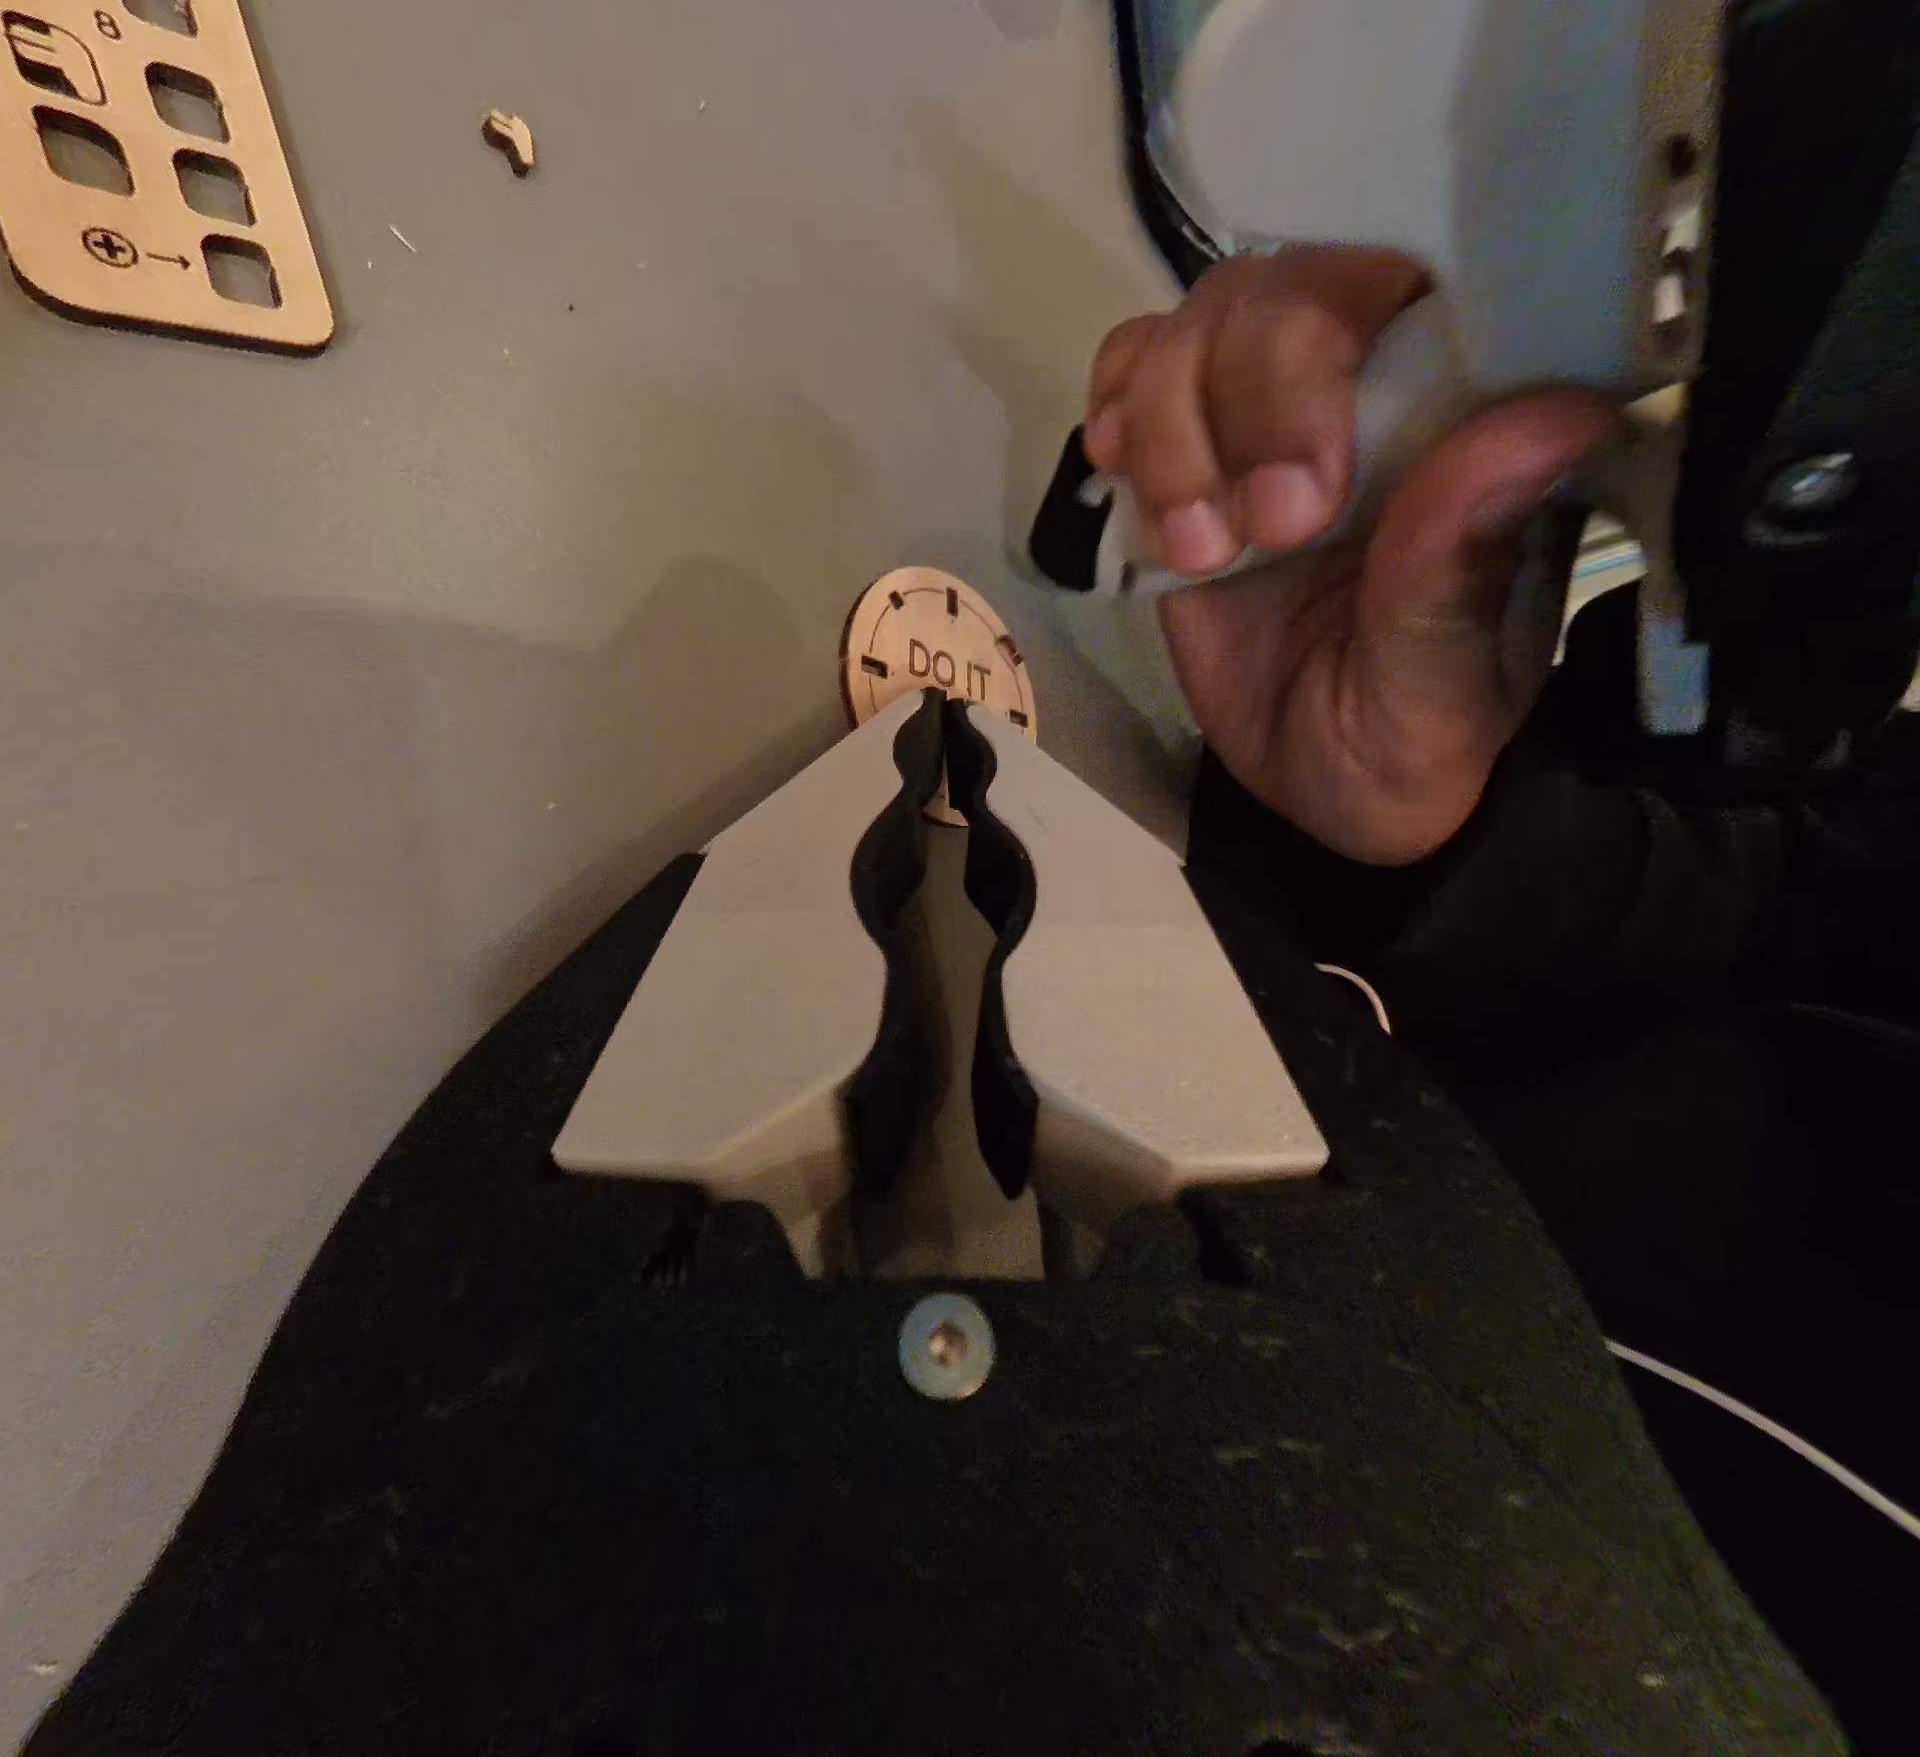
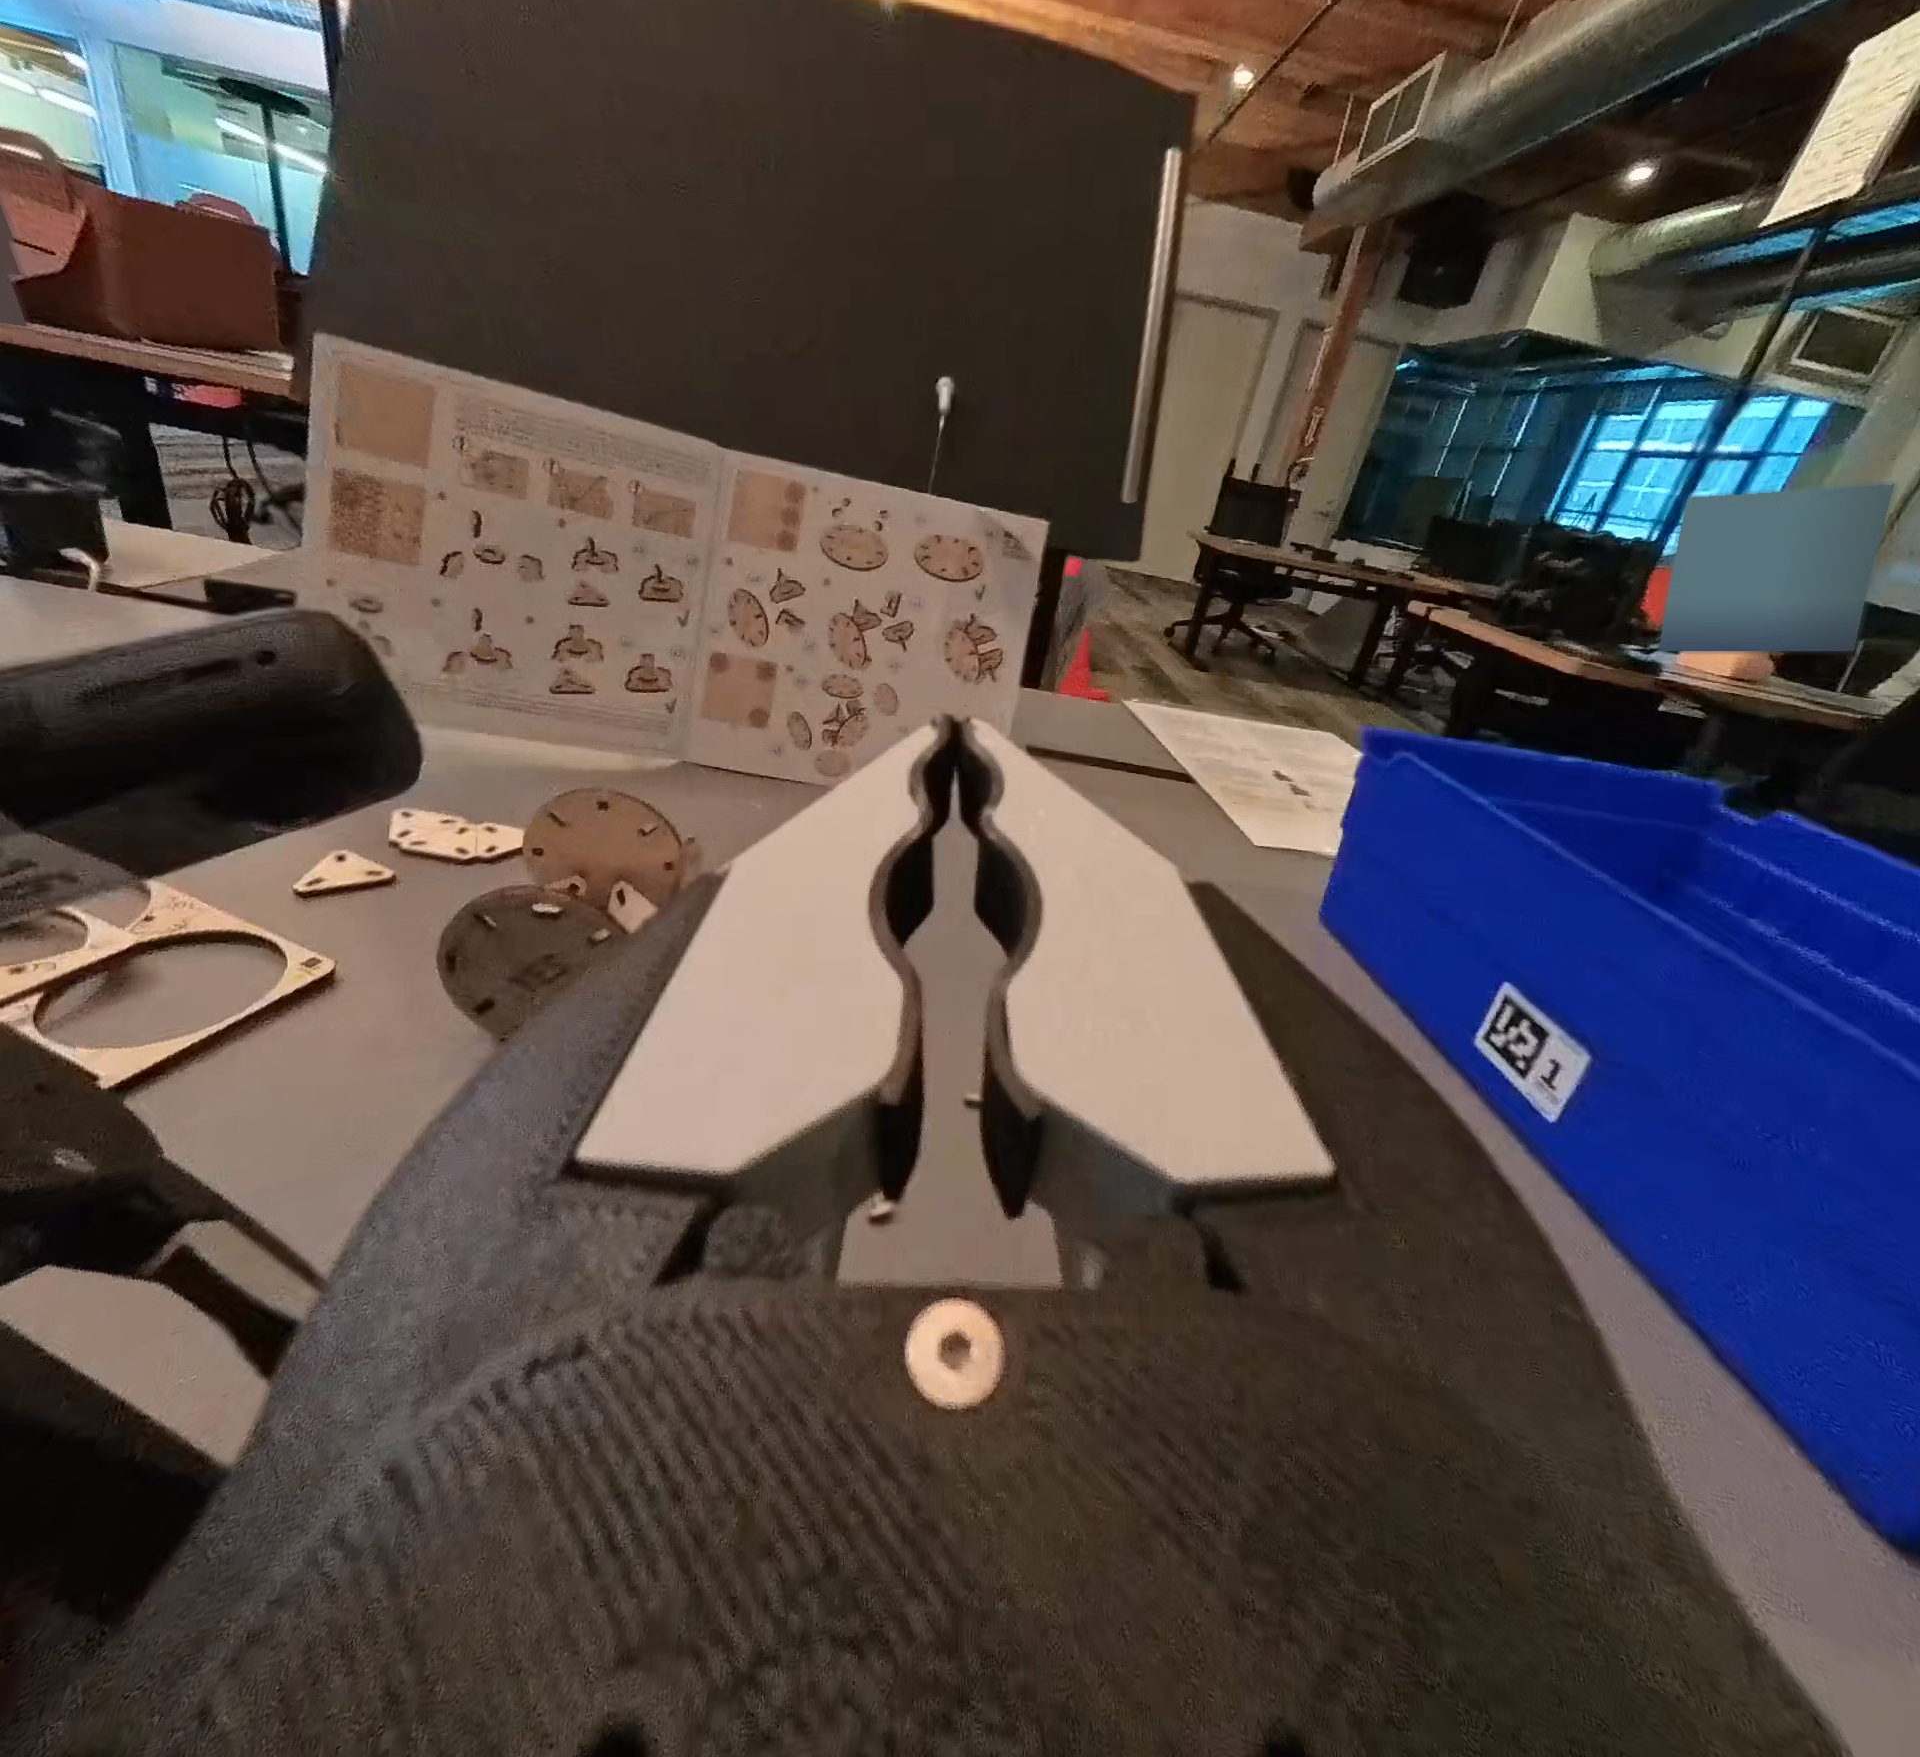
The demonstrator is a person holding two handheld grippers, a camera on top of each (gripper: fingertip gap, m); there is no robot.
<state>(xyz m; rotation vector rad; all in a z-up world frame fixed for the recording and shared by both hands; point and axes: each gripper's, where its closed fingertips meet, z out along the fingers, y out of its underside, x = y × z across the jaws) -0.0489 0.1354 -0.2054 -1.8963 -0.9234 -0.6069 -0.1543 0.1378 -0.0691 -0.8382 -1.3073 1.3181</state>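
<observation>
In the left wrist view, the left gripper sits at centre frame with its grey fingers drawn together at the tips. They are right over a round, light wooden disc with small slots around its rim; it lies flat on the grey tabletop and shows through the gap just behind the tips, but whether the pads pinch anything cannot be told. At the upper left lies a light wooden sheet with rounded cut-out holes, with a small loose wooden piece near it. A person's hand grips a pale handle at the right.

In the right wrist view, the right gripper is closed on nothing, raised above the table. At lower left lie two round slotted wooden discs, small triangular wooden pieces and a cut-out wooden sheet. An unfolded paper instruction sheet stands behind them; a blue plastic bin is at the right.
</observation>
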